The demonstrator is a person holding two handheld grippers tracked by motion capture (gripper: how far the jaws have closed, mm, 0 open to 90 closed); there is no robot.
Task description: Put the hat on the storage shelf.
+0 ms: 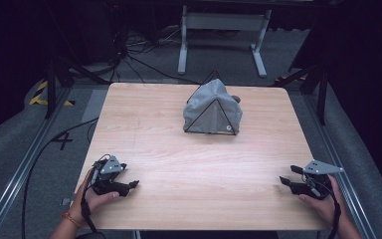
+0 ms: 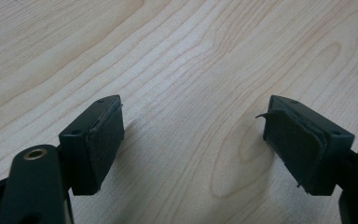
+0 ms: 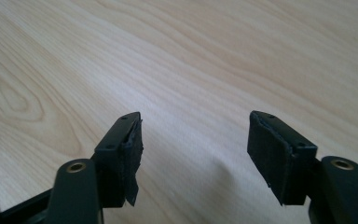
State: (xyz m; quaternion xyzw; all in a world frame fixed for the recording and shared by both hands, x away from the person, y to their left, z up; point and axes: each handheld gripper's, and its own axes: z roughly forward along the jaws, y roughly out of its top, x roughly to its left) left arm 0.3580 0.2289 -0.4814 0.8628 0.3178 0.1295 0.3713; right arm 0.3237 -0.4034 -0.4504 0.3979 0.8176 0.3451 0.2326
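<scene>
1. Grey cloth (image 1: 213, 107) sat heaped into a peak over a black wire frame (image 1: 210, 115), toward 12 o'clock on the bench (image 1: 179, 164).
2. Folds ran down from its top; the frame's base edge showed along the front.
3. Left tool (image 1: 131, 178), at 8 o'clock: jaws spread, nothing between.
4. Right tool (image 1: 288, 175), at 4 o'clock: jaws spread, nothing between.
5. Both stood well apart from the cloth.
</scene>
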